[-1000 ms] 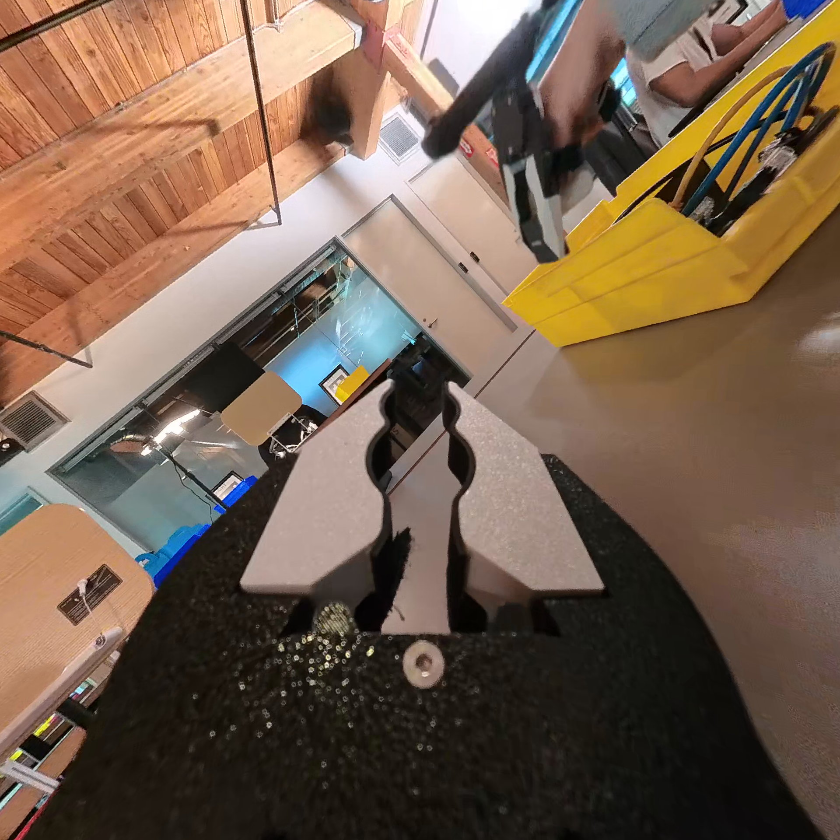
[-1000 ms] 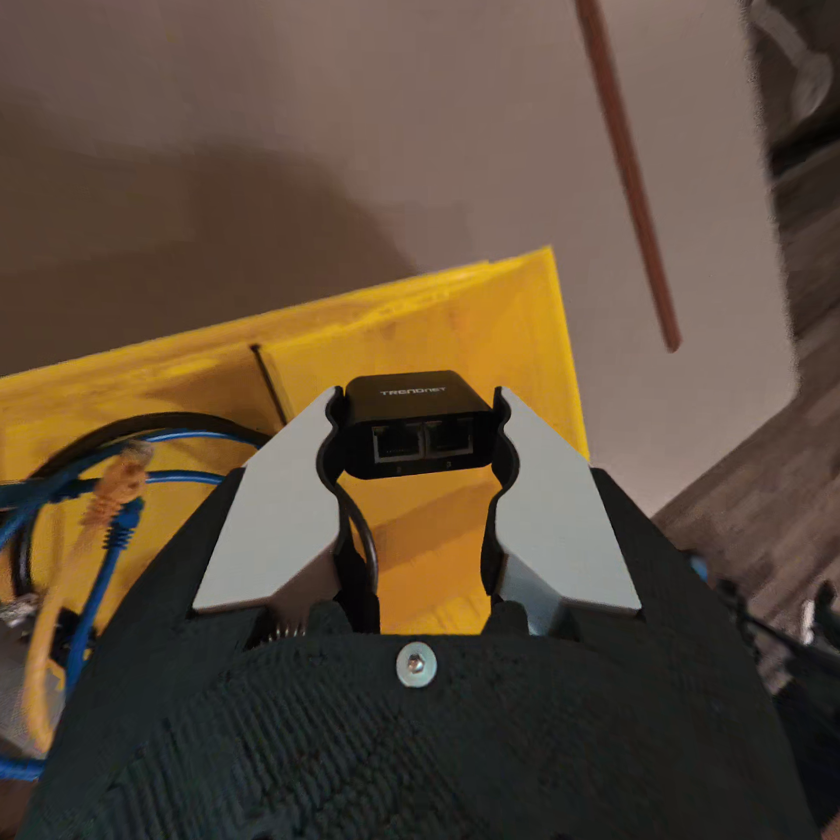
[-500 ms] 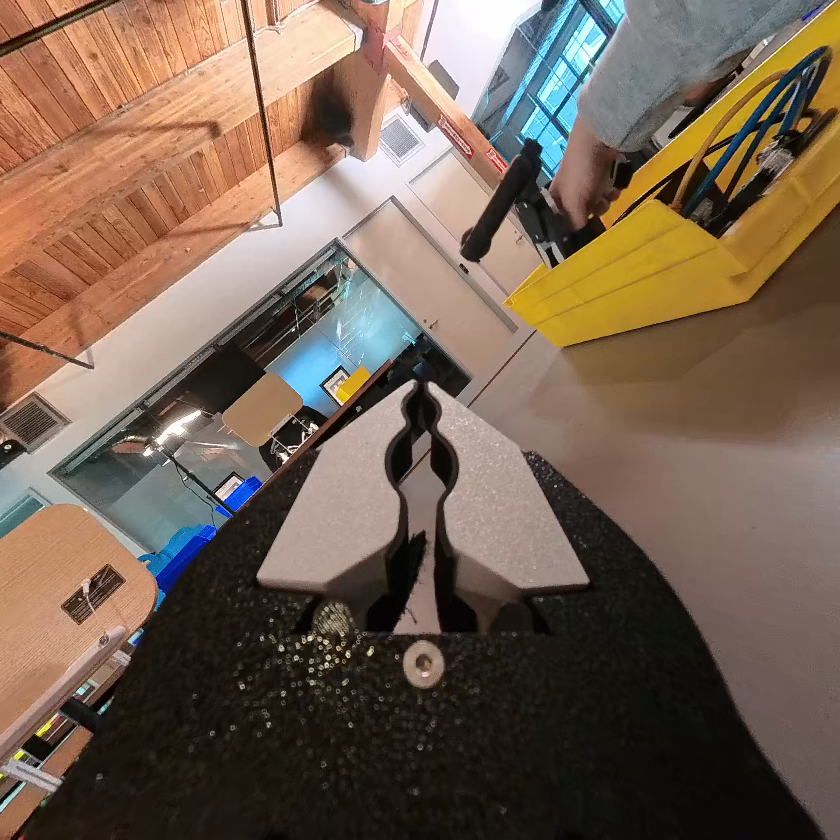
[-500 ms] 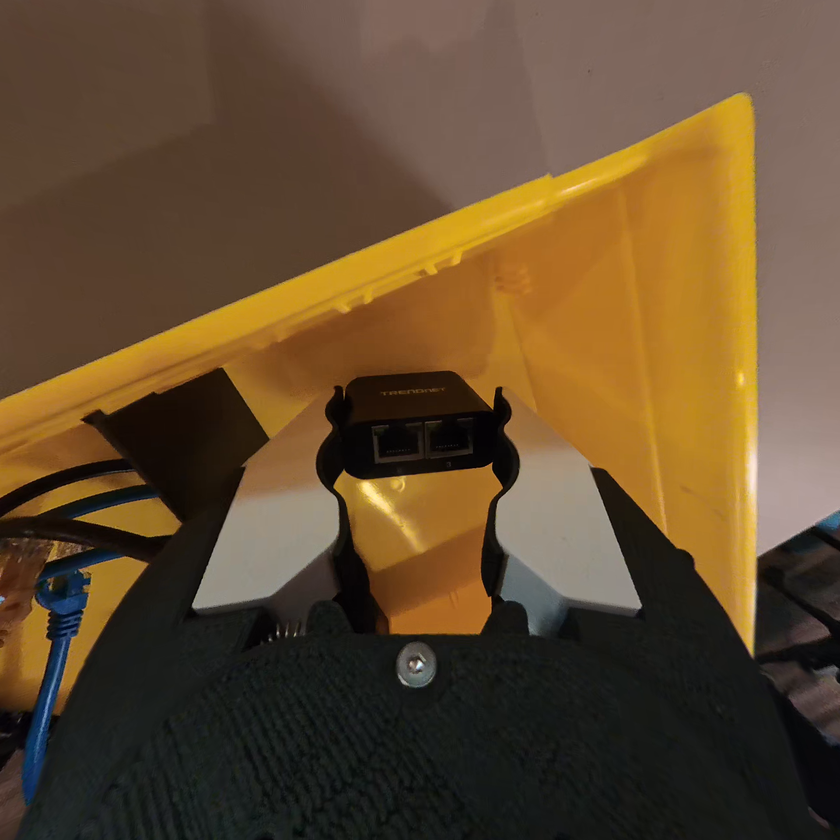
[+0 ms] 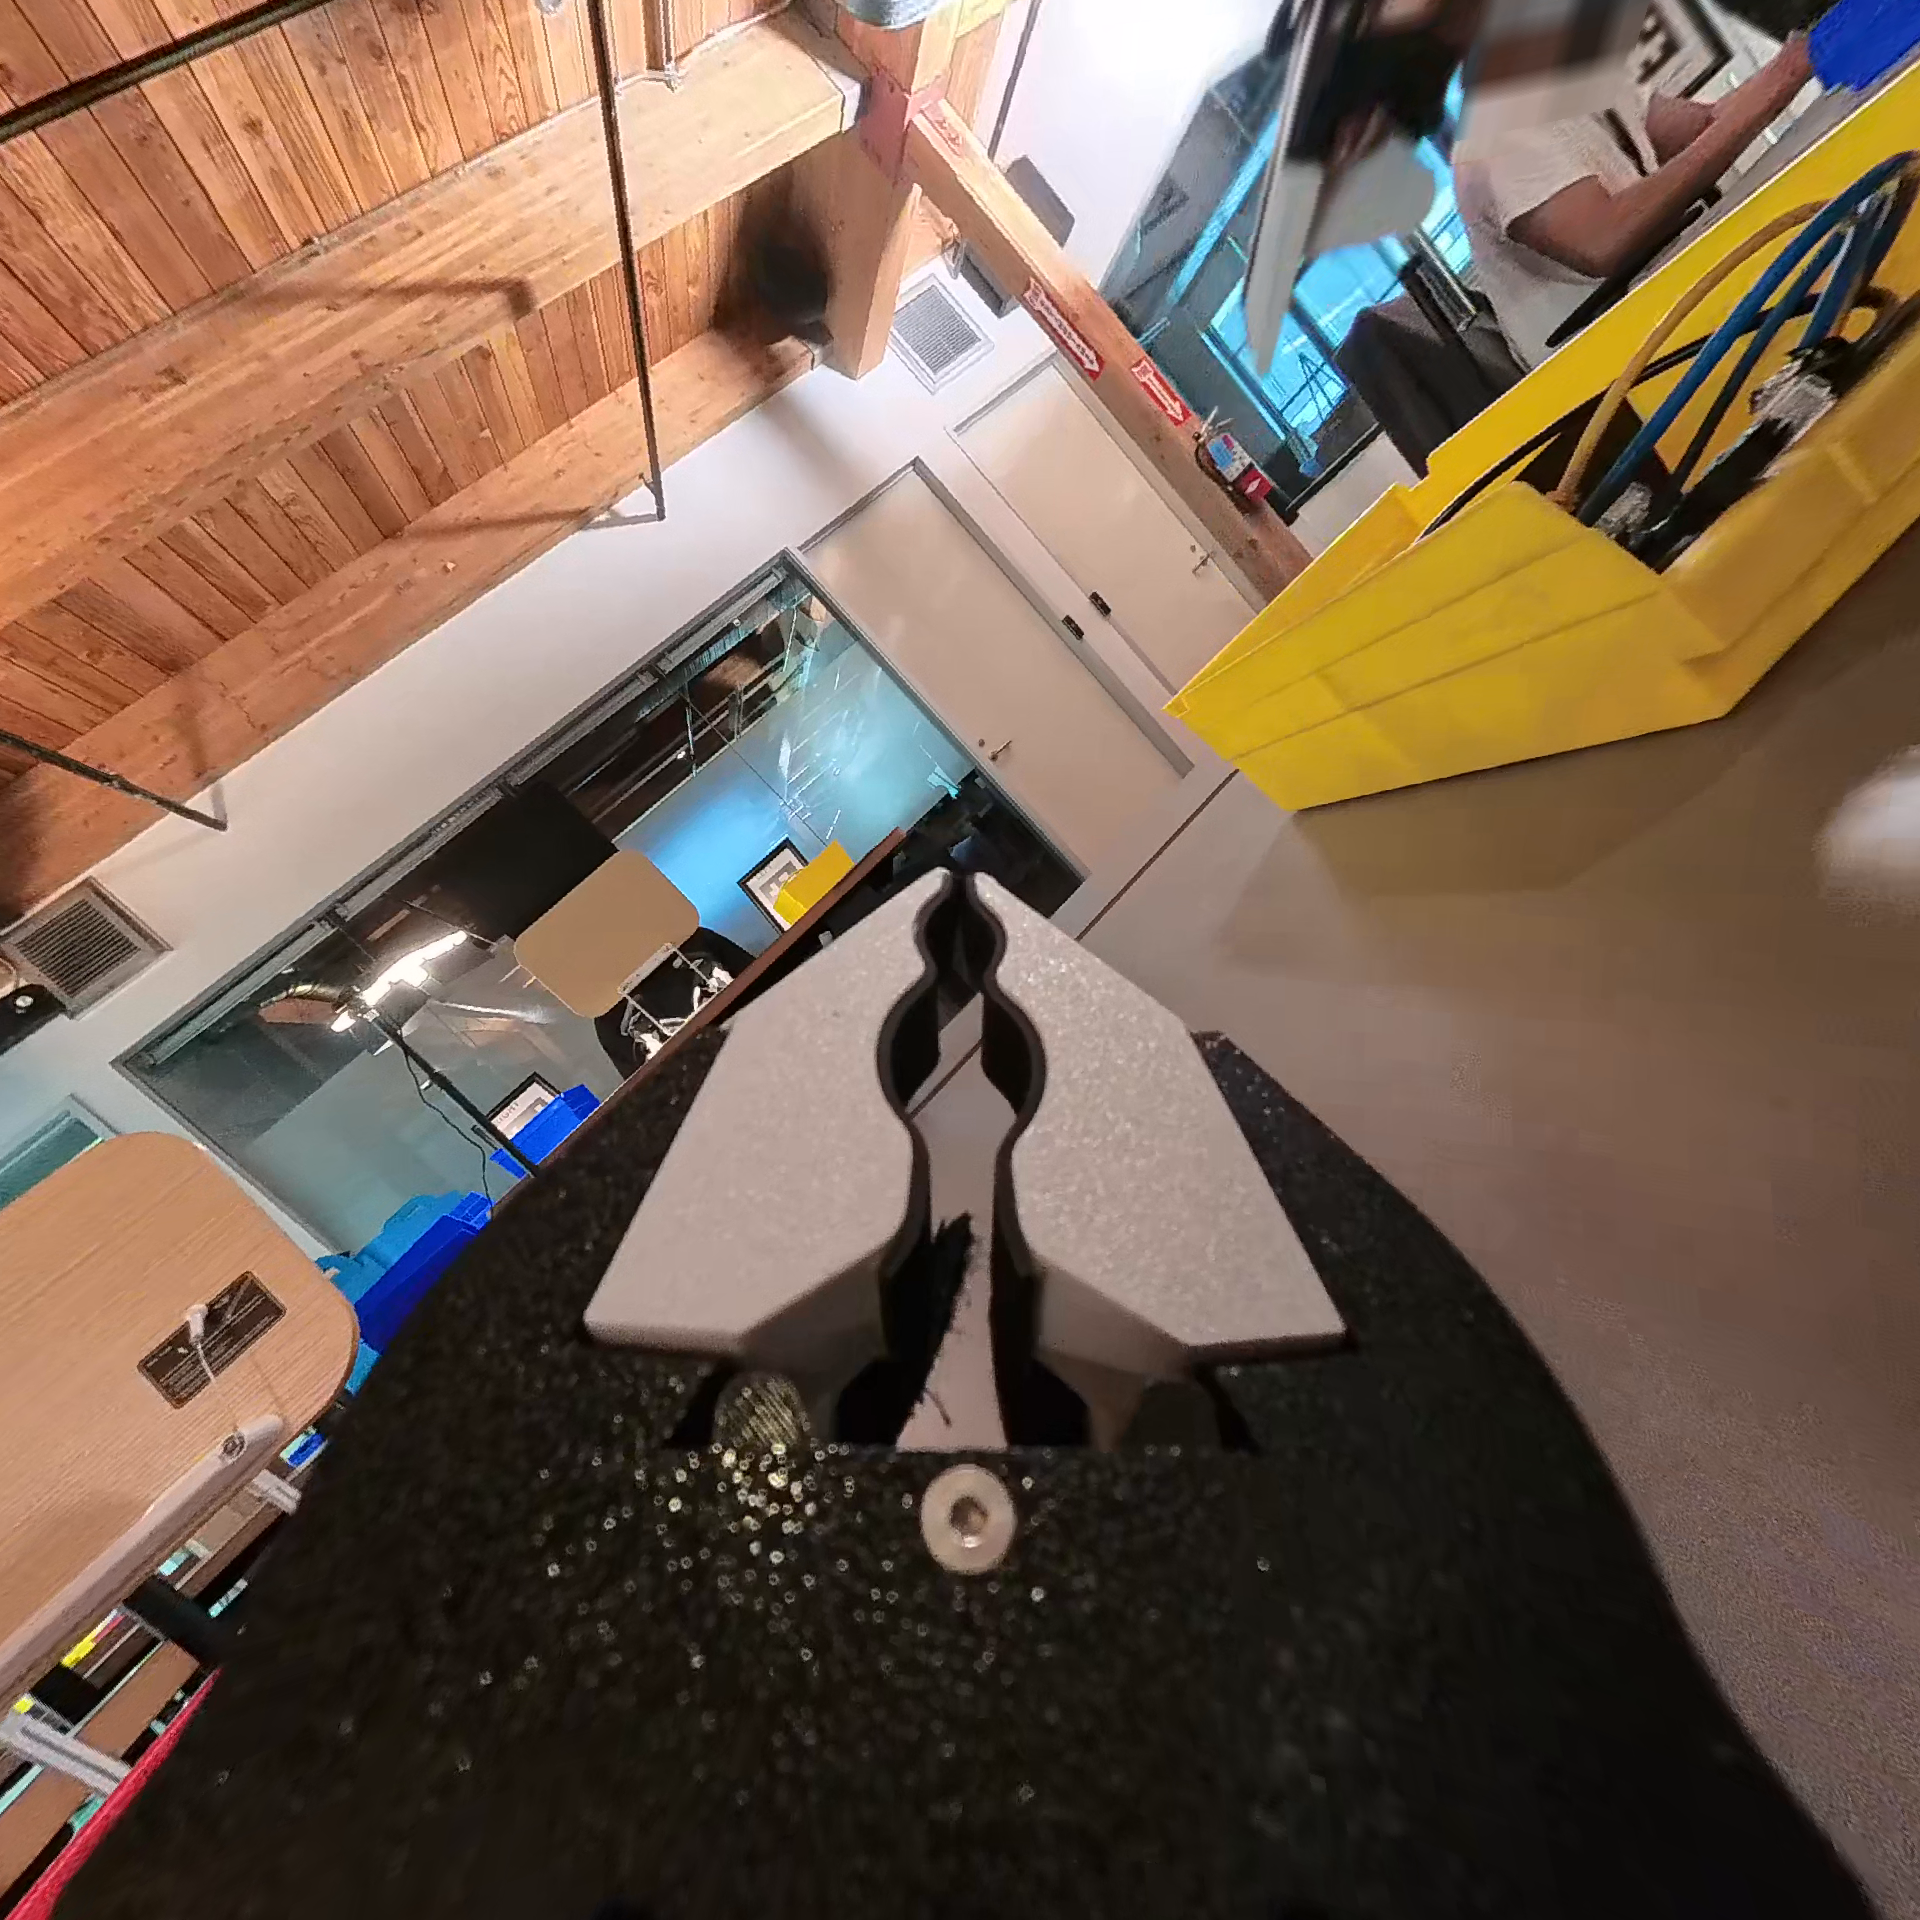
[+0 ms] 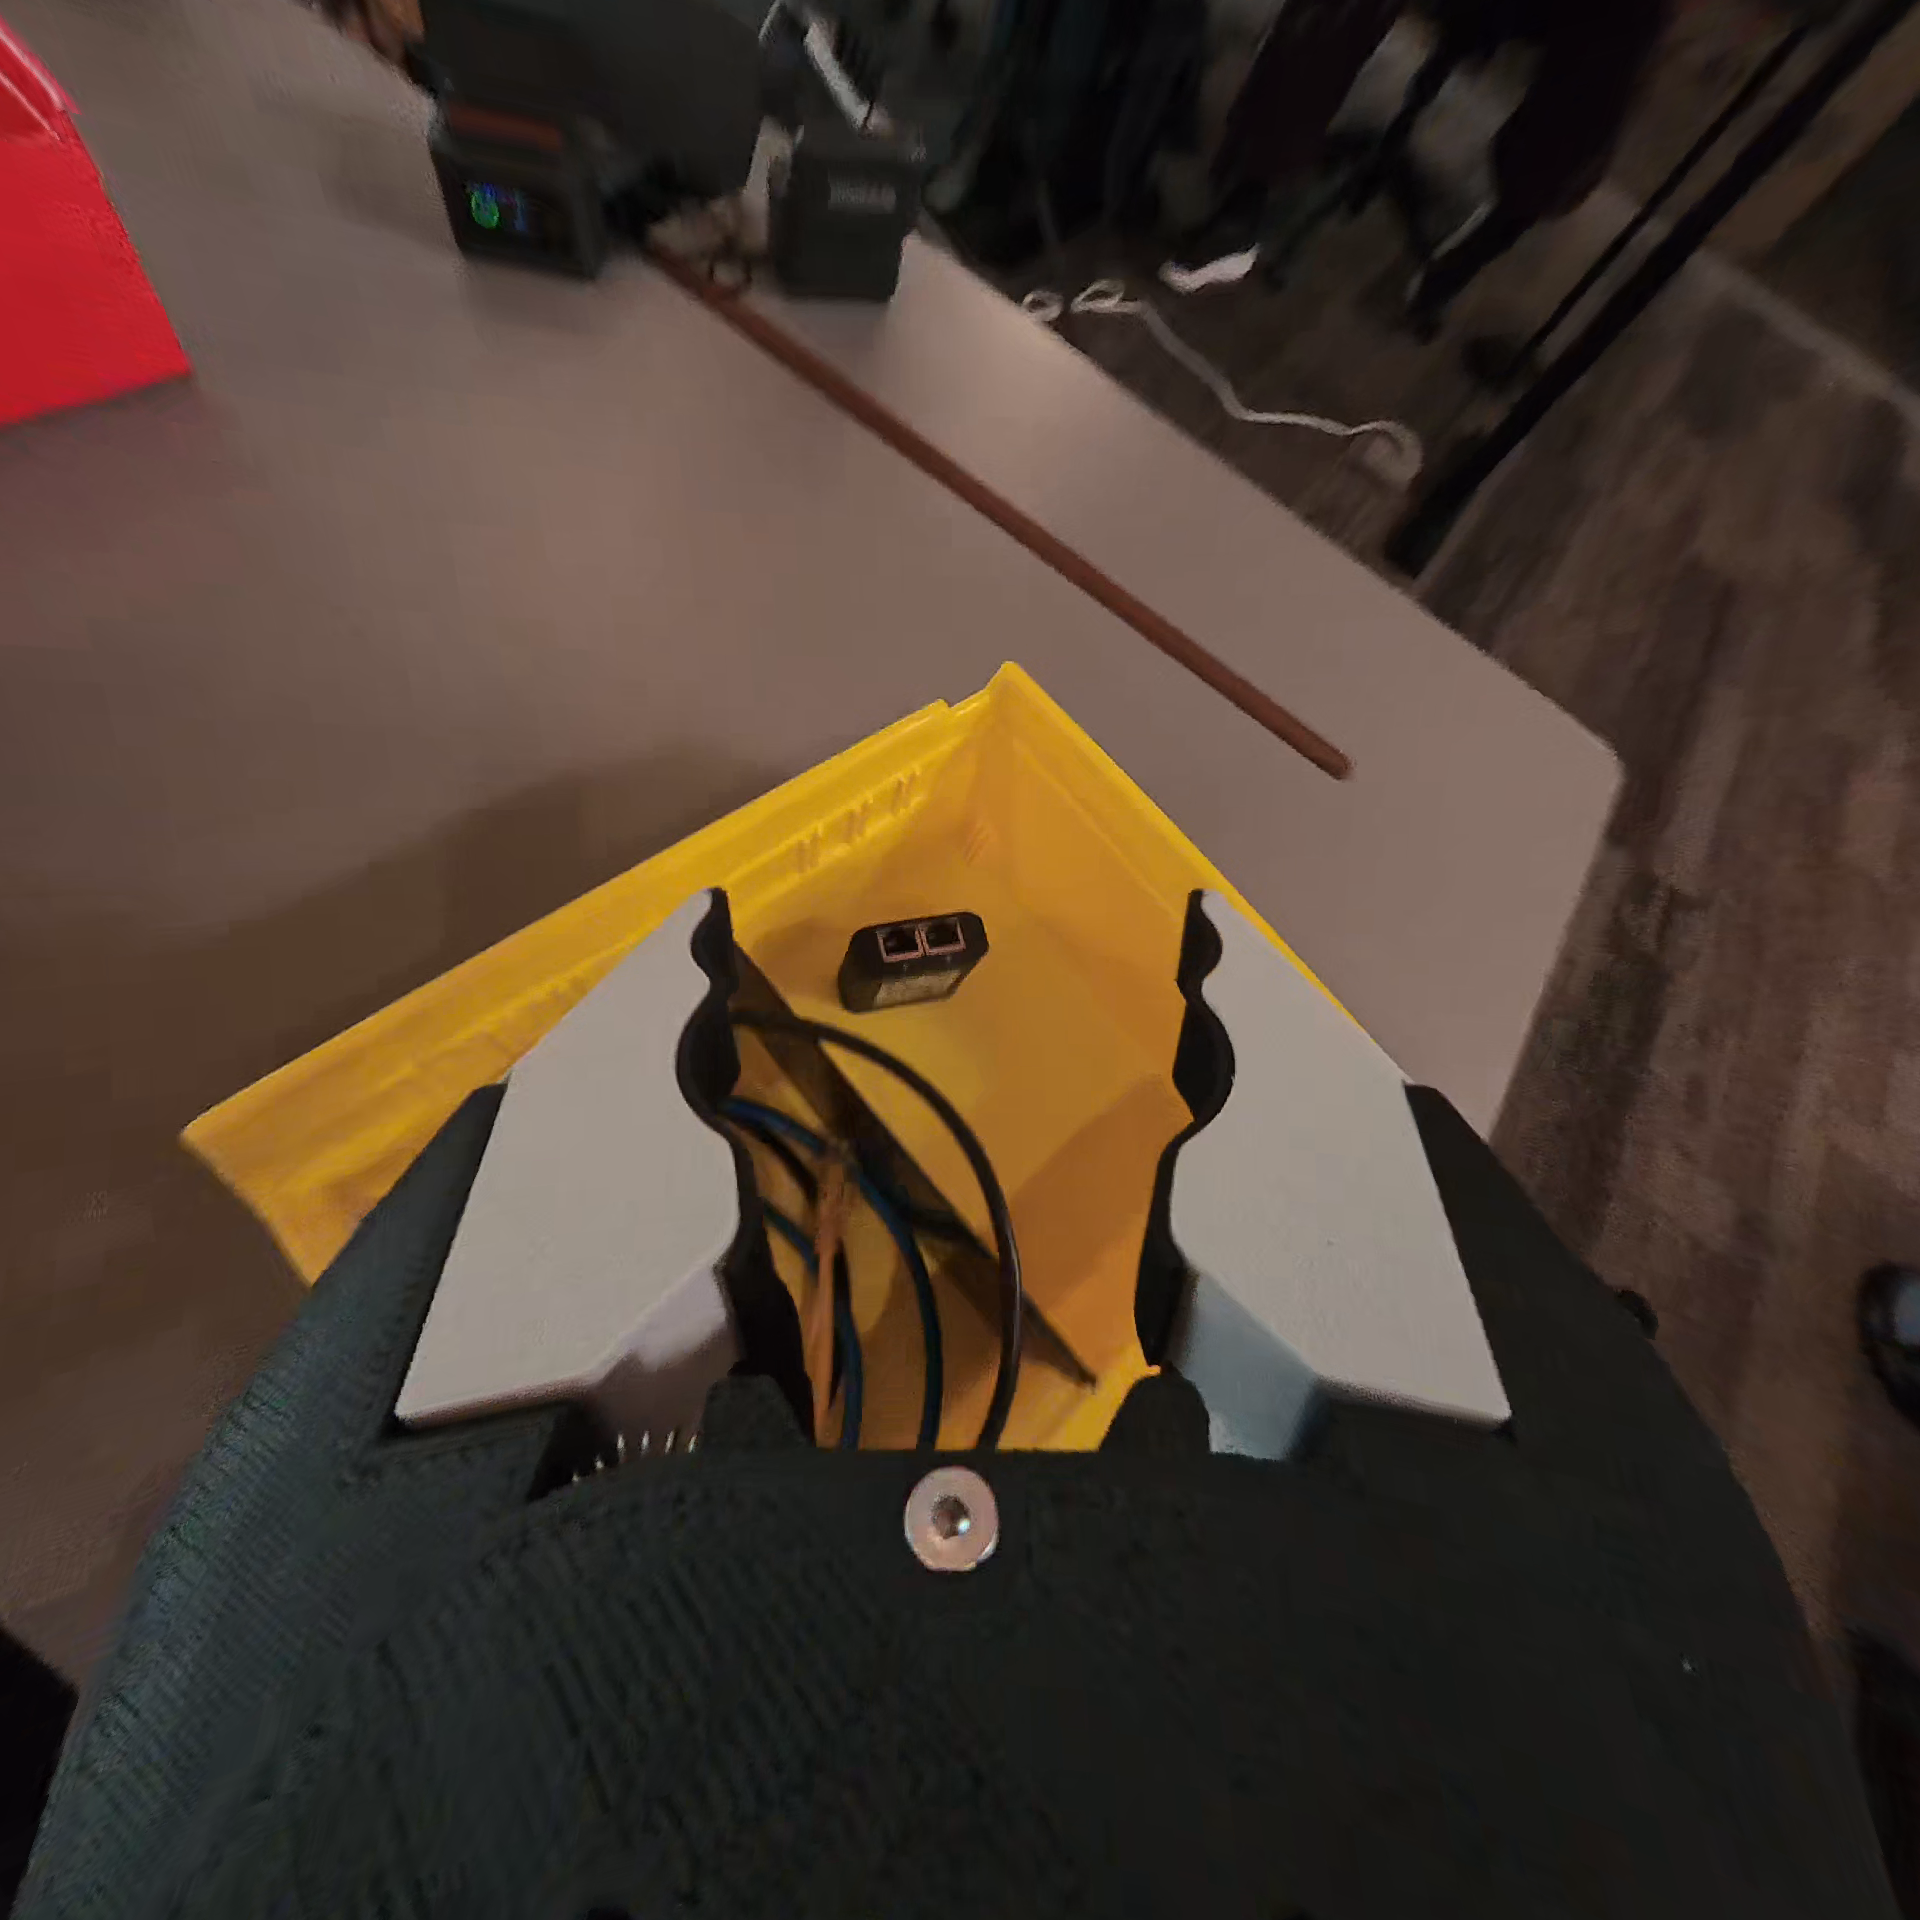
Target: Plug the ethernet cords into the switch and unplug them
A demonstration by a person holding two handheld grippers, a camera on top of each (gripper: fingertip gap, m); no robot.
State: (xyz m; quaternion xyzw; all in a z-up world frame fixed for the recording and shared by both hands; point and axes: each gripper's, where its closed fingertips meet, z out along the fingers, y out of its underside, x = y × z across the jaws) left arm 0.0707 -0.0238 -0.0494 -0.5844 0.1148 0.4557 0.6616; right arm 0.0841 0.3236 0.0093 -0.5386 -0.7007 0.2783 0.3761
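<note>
- Surface: plain grey-brown table [image 6: 436, 623], matte, with a thin dark-red strip [image 6: 997, 509] running diagonally across it toward 1 o'clock in the right wrist view.
- Table edge falls off at 3 o'clock in that view; dark mottled floor [image 6: 1714, 935] beyond, white cord [image 6: 1236, 384] loose on it.
- Far end of the table, 12 o'clock: two dark boxy devices [image 6: 530, 177], blurred; one has a small lit display. Red bin [image 6: 73, 291] corner at 10 o'clock.
- Room, from the left wrist view (camera tilted): wood-plank ceiling [image 5: 312, 312] with beams, white doors [image 5: 1081, 582], a glass-walled room [image 5: 665, 831], a light wood tabletop [image 5: 135, 1299] at 8 o'clock. A seated person [image 5: 1558, 177] at 1 o'clock, behind the bin.
- Yellow bin [image 6: 582, 987] sits on the table; also seen at 2 o'clock in the left view [image 5: 1507, 644].
- Switch [image 6: 912, 961]: small black box, two ports facing the camera, lying on the bin floor in the far corner.
- Ethernet cords [image 6: 894, 1247]: blue, orange and black, in the bin on the near side of a dark divider [image 6: 883, 1143]; they arch above the rim in the left view [image 5: 1714, 343].
- Right gripper [image 6: 951, 914]: jaws wide apart, holding nothing, above the bin; switch lies well below and between the fingertips, at 12 o'clock, not touching.
- Left gripper [image 5: 958, 894]: tips all but meeting, nothing between them, low over the table, bin well apart at 2 o'clock.
</note>
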